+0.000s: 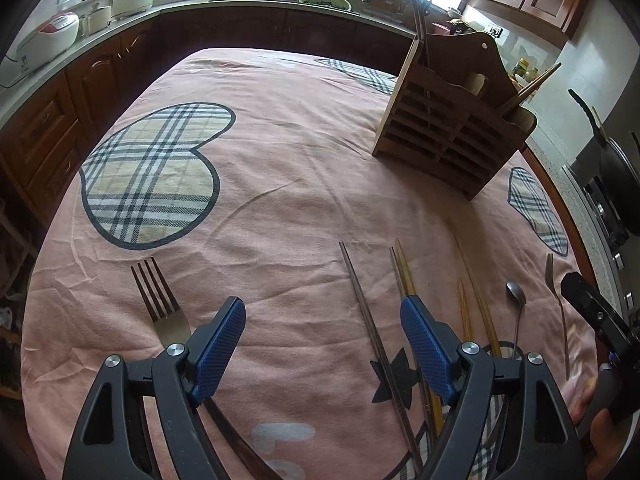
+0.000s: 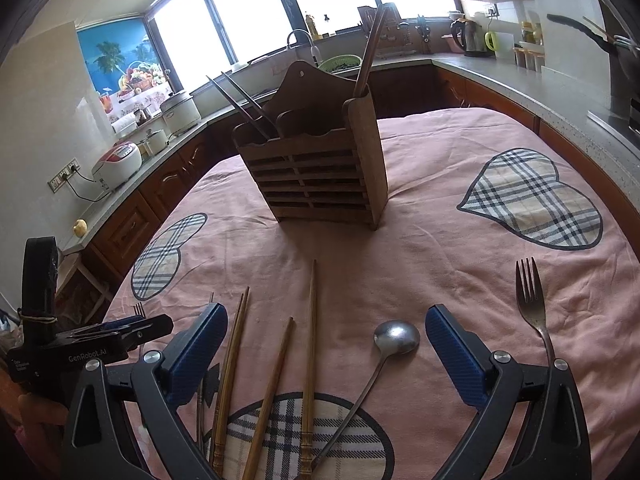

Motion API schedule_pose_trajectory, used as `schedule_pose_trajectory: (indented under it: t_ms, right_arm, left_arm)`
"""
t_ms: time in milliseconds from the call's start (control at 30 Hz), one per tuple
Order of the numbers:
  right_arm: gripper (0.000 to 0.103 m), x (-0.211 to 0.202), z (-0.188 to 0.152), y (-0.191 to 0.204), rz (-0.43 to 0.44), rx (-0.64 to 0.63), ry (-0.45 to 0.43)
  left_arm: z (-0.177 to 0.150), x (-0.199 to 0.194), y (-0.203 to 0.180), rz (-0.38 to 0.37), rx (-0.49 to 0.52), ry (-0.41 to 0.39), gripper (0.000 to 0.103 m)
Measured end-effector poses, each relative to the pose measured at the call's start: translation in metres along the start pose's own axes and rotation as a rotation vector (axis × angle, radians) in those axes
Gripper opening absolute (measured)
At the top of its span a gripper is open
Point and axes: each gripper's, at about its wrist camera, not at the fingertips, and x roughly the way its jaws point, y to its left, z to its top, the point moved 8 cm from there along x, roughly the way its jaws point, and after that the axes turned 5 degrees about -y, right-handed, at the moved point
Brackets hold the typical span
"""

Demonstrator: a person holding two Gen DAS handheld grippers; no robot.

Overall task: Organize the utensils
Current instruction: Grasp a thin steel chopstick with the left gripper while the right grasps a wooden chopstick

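Observation:
A wooden slatted utensil holder (image 1: 452, 128) (image 2: 320, 172) stands on the pink tablecloth with chopsticks (image 2: 370, 50) sticking out of it. In the left wrist view my left gripper (image 1: 324, 312) is open and empty above the cloth; a fork (image 1: 158, 300) lies at its left and a dark metal chopstick (image 1: 368, 320) between its fingers. In the right wrist view my right gripper (image 2: 324, 320) is open and empty over several wooden chopsticks (image 2: 310, 360) and a metal spoon (image 2: 394, 338). A second fork (image 2: 532, 304) lies at its right.
The pink tablecloth (image 1: 300, 184) with plaid hearts covers the table. Kitchen counters with rice cookers (image 1: 44, 40), a kettle (image 2: 472, 38) and a sink surround it. The left gripper's body (image 2: 80, 344) shows at the left edge of the right wrist view.

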Motion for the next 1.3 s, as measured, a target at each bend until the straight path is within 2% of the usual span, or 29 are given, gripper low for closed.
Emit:
schedule_pose_trajectory:
  t_ms: [100, 367, 433, 667, 833, 933, 967, 1000, 1033, 1300]
  right_arm:
    - [0.093, 0.008, 0.002, 0.001, 0.011, -0.003, 0.015]
    - [0.064, 0.035, 0.001, 0.005, 0.024, -0.02, 0.075]
    - [0.059, 0.044, -0.001, 0.006, 0.026, -0.028, 0.095]
    - [0.045, 0.081, -0.004, 0.015, 0.02, -0.093, 0.172]
    - [0.034, 0.107, -0.01, 0.021, 0.007, -0.153, 0.232]
    - [0.028, 0.113, -0.009, 0.023, -0.02, -0.2, 0.228]
    - [0.025, 0.115, -0.008, 0.023, -0.031, -0.21, 0.23]
    - [0.016, 0.115, -0.008, 0.022, -0.041, -0.217, 0.231]
    - [0.007, 0.116, -0.007, 0.021, -0.043, -0.216, 0.232]
    - [0.005, 0.103, -0.002, 0.014, -0.001, -0.145, 0.214]
  left_arm:
    - [0.003, 0.006, -0.002, 0.001, 0.004, 0.002, 0.076]
    - [0.009, 0.029, -0.006, 0.01, 0.037, 0.032, 0.058]
    - [0.009, 0.036, -0.006, 0.014, 0.041, 0.041, 0.057]
    - [0.014, 0.057, -0.008, 0.014, 0.054, 0.07, 0.046]
    - [0.017, 0.065, -0.013, 0.012, 0.09, 0.064, 0.042]
    - [0.018, 0.067, -0.017, 0.015, 0.118, 0.057, 0.029]
    - [0.018, 0.069, -0.017, 0.018, 0.125, 0.055, 0.02]
    - [0.018, 0.069, -0.019, 0.012, 0.129, 0.055, 0.012]
    - [0.018, 0.07, -0.02, -0.005, 0.126, 0.061, 0.009]
    - [0.022, 0.054, -0.013, -0.103, 0.046, 0.056, 0.005]
